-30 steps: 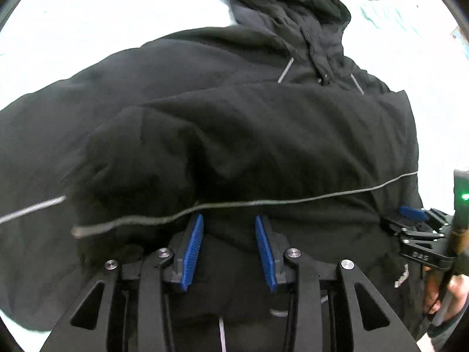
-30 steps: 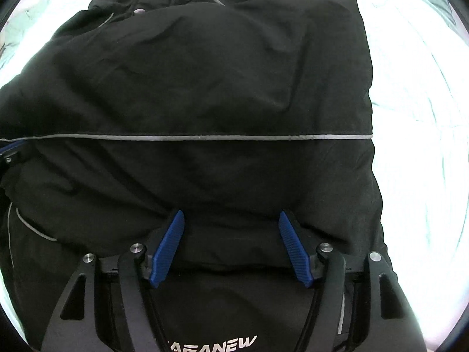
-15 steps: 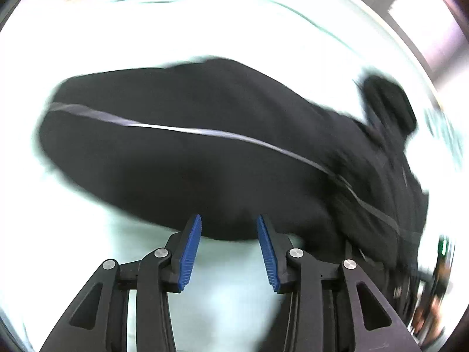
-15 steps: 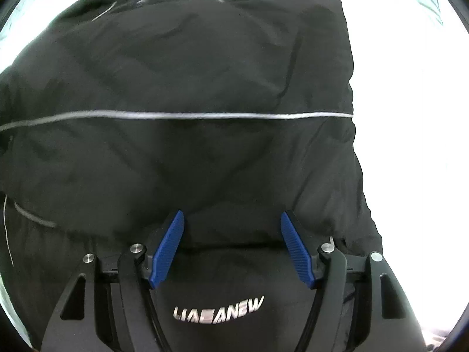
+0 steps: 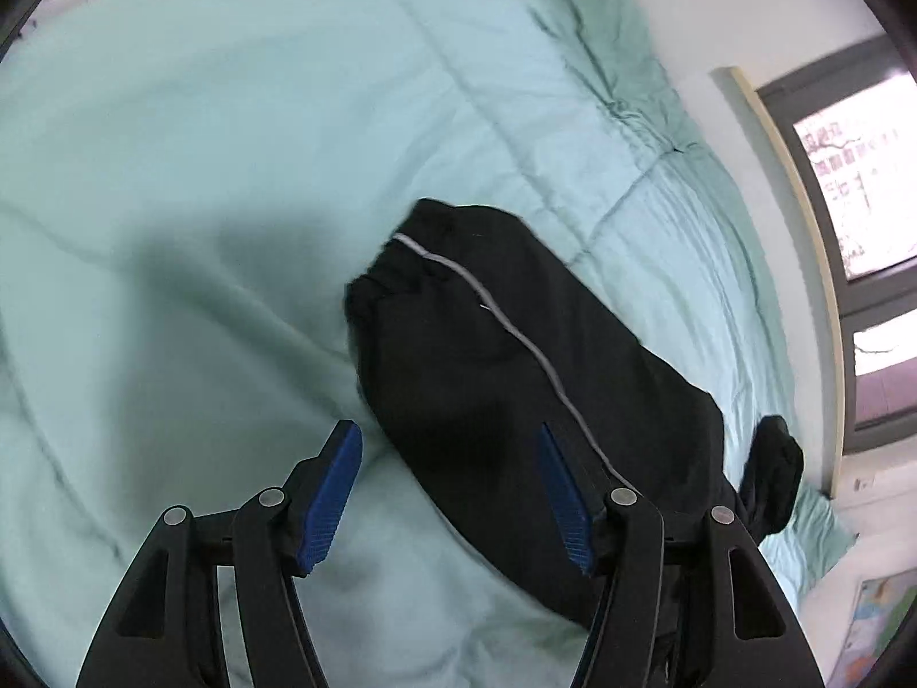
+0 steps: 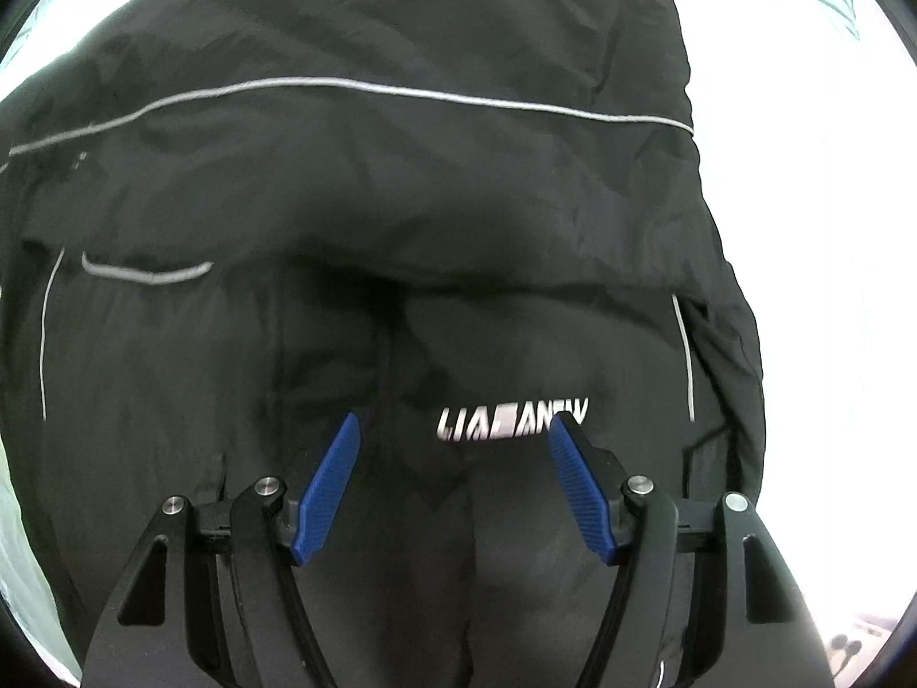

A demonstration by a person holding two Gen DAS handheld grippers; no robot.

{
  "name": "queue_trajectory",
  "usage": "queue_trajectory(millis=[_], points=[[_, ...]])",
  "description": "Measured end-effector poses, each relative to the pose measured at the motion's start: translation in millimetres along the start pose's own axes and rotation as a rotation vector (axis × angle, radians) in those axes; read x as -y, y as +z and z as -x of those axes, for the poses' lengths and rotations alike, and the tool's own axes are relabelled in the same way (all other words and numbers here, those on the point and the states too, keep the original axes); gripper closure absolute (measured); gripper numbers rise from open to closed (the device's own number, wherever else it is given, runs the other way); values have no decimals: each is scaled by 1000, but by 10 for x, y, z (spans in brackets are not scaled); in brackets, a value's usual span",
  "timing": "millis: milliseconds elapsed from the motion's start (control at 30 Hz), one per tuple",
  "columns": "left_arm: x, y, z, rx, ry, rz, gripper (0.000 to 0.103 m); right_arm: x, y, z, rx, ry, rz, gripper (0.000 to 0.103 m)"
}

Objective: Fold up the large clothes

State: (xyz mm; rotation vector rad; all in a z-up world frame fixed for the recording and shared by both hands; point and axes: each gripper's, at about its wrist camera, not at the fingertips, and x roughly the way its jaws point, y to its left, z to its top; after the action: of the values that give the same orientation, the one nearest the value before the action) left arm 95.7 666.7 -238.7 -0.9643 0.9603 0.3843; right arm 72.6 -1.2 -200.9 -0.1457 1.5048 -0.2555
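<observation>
A large black jacket (image 6: 435,183) with thin grey piping lies on a pale green quilt (image 5: 189,132). In the left wrist view one sleeve (image 5: 487,344) stretches out, cuff toward the middle of the bed. My left gripper (image 5: 450,453) hovers above that sleeve; its jaws are opening and nothing is pressed between the blue pads. In the right wrist view the jacket body fills the frame, one part folded across it, white lettering (image 6: 513,421) showing. My right gripper (image 6: 453,447) hangs open above the lettering, holding nothing.
The quilt spreads far to the left and top in the left wrist view. A window (image 5: 854,183) and wall stand at the right, with the jacket's hood (image 5: 771,479) lying near that side. A little bright bedding (image 6: 802,229) shows right of the jacket.
My left gripper swung away from the jacket body out over the sleeve, rolled, and widened its jaws. My right gripper drew back a little, so the lettering now sits between its fingers.
</observation>
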Motion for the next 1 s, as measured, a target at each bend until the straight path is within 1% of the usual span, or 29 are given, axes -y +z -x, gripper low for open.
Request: queue_trajectory(millis=[67,100,200,300,333,367,400,500,533,667,700,733,800,933,1000], points=[[-64,64,-118,-10,17,13,38,-82,-25,70,-2,-7,-5,33],[-90,83,-169,-10,13,22,38,-139,-47,112,-1,-12,-2,33],[-141,98,-325,-19,-24,40,38,-316,-130,164,6,-35,26,33],[-143,175,-399,-11,-44,24,39,-499,-249,180,24,-82,74,33],[-107,190,-419,0,-46,10,43,-561,-269,182,28,-93,83,33],[-52,187,-394,18,-54,-23,65,-613,-275,203,32,-101,93,33],[4,182,-371,30,-46,-51,75,-669,-279,228,37,-100,100,33],[237,119,-210,84,-26,-146,84,-804,-283,432,52,-90,113,33],[303,106,-164,95,-28,-167,84,-821,-272,457,57,-85,117,33],[607,-17,158,147,-66,-251,87,-903,-226,591,88,-53,136,33],[701,-48,221,157,-75,-274,88,-887,-151,592,94,-42,141,33],[826,-107,308,167,-88,-306,88,-839,-204,541,99,-34,144,33],[1112,-266,461,182,-117,-380,88,-850,-161,563,113,-13,151,33],[1679,-648,618,195,-161,-524,88,-679,-149,399,148,11,163,33],[2017,-895,636,182,-202,-596,89,-603,-129,388,166,9,164,33]])
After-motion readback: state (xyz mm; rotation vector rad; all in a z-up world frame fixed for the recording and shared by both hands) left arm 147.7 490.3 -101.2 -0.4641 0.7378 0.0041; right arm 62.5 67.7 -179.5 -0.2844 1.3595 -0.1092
